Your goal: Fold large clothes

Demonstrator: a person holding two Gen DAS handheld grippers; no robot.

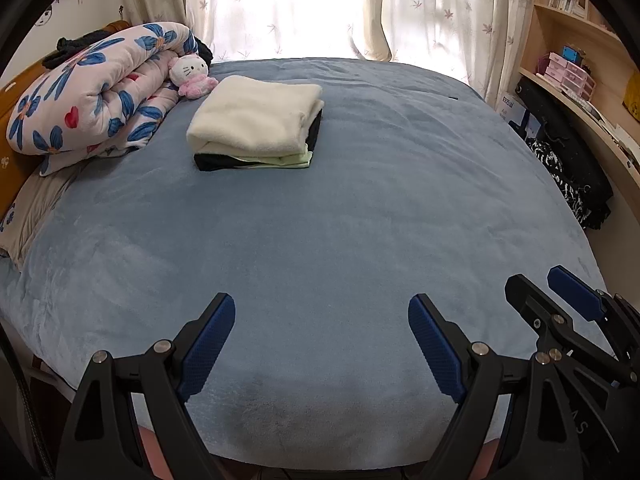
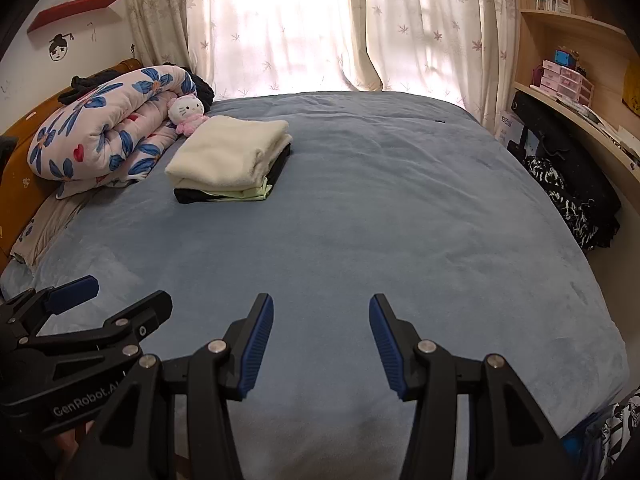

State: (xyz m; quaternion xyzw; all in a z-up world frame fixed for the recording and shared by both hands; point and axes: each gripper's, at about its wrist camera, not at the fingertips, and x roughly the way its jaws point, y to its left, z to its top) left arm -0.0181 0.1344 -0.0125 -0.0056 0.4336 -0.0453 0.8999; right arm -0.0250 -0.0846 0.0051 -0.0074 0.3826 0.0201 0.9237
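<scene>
Scanning from the left, I log what I see:

Quilt: a rolled floral quilt [image 1: 96, 88] lies at the bed's far left, against the headboard.

Toy: a white and pink plush cat [image 1: 191, 74] leans on the quilt's right end, just beside the clothes.

Folded clothes: the stack [image 1: 256, 120] sits on the blue blanket [image 1: 340, 208], far left of middle; a cream fleece piece on top, pale green and black layers under it.

Left gripper: my left gripper [image 1: 322, 308] hovers over the near edge of the bed, its blue pads [image 1: 208, 340] spread wide, nothing between them.

Right gripper: my right gripper [image 2: 321, 304] hangs just beside the left one, jaws parted about halfway, holding nothing, blanket showing in the gap.

Curtains: pale leaf-print curtains [image 2: 280, 24] hang behind the bed, backlit.

Shelves: wooden shelving [image 2: 576, 40] stands at the right, with dark patterned fabric [image 2: 568, 196] piled below it.
</scene>
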